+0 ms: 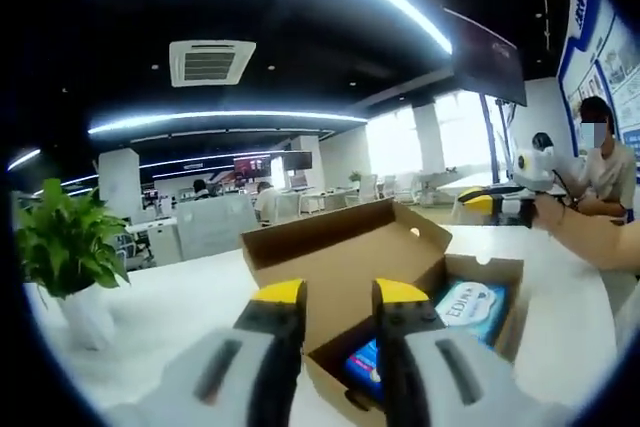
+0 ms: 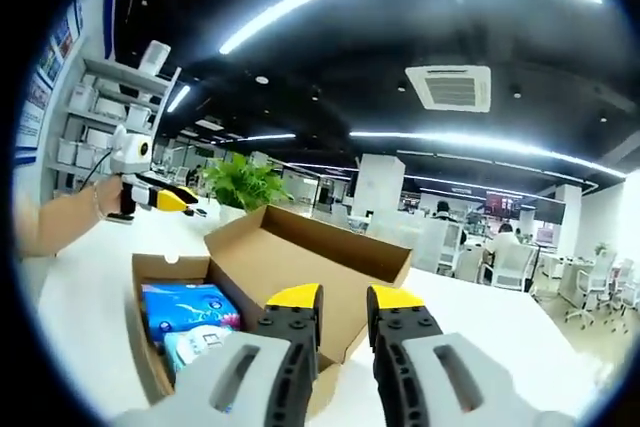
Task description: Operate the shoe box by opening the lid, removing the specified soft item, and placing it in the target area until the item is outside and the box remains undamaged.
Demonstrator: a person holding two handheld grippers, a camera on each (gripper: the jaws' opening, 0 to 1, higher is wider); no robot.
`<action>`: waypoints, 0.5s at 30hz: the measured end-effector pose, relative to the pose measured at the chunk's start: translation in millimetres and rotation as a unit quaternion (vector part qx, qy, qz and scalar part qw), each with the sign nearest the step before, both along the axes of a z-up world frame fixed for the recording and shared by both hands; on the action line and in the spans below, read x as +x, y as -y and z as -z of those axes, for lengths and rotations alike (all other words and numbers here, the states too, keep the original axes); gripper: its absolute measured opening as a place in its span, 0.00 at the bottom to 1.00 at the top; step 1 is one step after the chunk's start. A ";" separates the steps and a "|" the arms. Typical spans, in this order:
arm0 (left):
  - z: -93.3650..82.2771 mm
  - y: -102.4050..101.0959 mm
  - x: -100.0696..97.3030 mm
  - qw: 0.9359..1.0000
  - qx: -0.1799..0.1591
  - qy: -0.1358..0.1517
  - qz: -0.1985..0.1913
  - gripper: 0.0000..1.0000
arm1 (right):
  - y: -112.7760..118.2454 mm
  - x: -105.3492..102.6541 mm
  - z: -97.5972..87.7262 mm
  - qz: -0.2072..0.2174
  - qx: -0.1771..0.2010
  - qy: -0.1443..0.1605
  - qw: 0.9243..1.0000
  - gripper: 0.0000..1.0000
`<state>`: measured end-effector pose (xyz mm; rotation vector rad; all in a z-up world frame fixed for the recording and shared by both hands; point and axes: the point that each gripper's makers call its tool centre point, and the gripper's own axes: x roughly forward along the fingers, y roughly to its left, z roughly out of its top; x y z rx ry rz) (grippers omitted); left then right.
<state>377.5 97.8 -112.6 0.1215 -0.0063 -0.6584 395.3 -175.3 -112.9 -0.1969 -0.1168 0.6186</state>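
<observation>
A brown cardboard shoe box [image 1: 345, 247] stands on the white table with its lid raised. Blue and white soft packs [image 1: 470, 309] lie inside. In the left gripper view my left gripper [image 1: 338, 297] hovers before the box's near wall, its yellow-tipped jaws apart with nothing between them. The right gripper [image 1: 495, 203] shows beyond the box, held by a hand. In the right gripper view my right gripper [image 2: 343, 302] is open above the box [image 2: 300, 247], beside the packs [image 2: 190, 312]. The left gripper [image 2: 160, 197] hangs at the far left.
A potted green plant [image 1: 65, 242] in a white pot stands on the table [image 1: 180, 297] left of the box, seen also as the plant [image 2: 240, 182]. A person [image 1: 605, 162] sits at the far right. White shelves [image 2: 100, 117] line the wall.
</observation>
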 end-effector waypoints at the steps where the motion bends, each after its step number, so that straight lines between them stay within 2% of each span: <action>1: 0.9 2.0 -1.9 1.000 0.001 -0.001 0.002 0.27 | -0.5 -0.7 -0.3 -0.001 0.001 0.000 1.000 0.17; 9: 14.0 20.2 -22.4 0.999 0.032 -0.004 0.028 0.28 | -24.7 -15.5 2.2 -0.056 -0.025 0.008 0.998 0.19; 15: 24.3 26.5 -44.3 0.998 0.002 -0.001 0.057 0.28 | -35.8 -19.4 4.2 -0.078 -0.052 0.005 0.996 0.21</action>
